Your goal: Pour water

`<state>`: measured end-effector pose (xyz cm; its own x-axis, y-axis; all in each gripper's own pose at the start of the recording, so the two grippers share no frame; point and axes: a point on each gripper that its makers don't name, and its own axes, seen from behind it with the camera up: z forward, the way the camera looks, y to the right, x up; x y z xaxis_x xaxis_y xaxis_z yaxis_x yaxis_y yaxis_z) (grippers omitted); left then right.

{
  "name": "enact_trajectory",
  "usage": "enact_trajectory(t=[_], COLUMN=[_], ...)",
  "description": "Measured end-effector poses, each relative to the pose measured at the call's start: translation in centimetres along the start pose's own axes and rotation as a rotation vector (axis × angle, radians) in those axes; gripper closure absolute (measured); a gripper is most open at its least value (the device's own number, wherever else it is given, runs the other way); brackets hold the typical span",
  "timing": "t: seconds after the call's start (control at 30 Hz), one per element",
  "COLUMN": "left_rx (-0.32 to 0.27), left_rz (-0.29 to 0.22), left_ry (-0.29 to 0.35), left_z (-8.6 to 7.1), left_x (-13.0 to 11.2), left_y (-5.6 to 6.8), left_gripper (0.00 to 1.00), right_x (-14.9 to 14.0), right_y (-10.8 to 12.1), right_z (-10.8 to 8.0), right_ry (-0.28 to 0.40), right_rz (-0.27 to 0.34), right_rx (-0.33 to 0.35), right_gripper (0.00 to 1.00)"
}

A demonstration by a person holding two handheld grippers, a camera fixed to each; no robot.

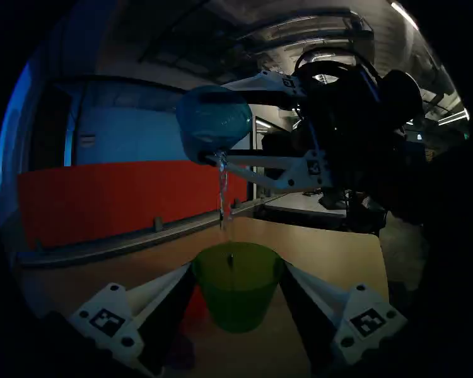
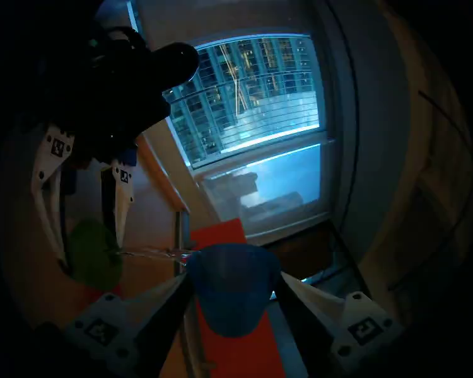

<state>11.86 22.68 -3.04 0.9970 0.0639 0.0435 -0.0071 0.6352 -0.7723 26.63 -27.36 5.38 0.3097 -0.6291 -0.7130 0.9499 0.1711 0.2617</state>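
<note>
Pouring is seen under way: a blue cup [image 1: 212, 123] is clamped between the two fingers of the right gripper [image 2: 233, 280] and is tipped far over, its long axis lying close to level, so that a thin stream of water [image 1: 222, 195] is let fall from its lower lip. Directly beneath, a green cup [image 1: 238, 286] is held upright by the left gripper [image 1: 236, 274], whose fingers are drawn in narrowly against its two sides just below the rim. The stream appears to be received toward the far side of the green cup's mouth, not at its middle. Whether the green cup's base is rested on the wooden bench [image 1: 325, 252] or raised just clear of it cannot be told. A red panel [image 1: 110, 195] is seen beyond the bench. The next move is judged to turn on one vertical relation: the blue cup's lip lies above the green cup's mouth, well apart in height, so a small sideways drift of either gripper could put the stream onto the bench. The water level in either cup cannot be made out in this dim light.
</note>
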Motion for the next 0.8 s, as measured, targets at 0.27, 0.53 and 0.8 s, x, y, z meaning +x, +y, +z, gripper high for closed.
enact_trajectory(t=[0.27, 0.53, 0.8], left_rx=[0.001, -0.002, -0.003], left_rz=[-0.002, -0.003, -0.003], left_ry=[0.001, 0.002, 0.001], left_z=[0.0, 0.15, 0.23], left_x=[0.01, 0.14, 0.17], left_y=[-0.03, 0.05, 0.05], left_gripper=[0.11, 0.11, 0.11], right_x=[0.05, 0.07, 0.1], right_y=[0.66, 0.83, 1.08], right_z=[-0.12, -0.16, -0.07], right_ry=[0.002, 0.001, 0.001], right_rz=[-0.038, -0.074, -0.114], right_rx=[-0.013, -0.014, -0.021], right_gripper=[0.1, 0.1, 0.1])
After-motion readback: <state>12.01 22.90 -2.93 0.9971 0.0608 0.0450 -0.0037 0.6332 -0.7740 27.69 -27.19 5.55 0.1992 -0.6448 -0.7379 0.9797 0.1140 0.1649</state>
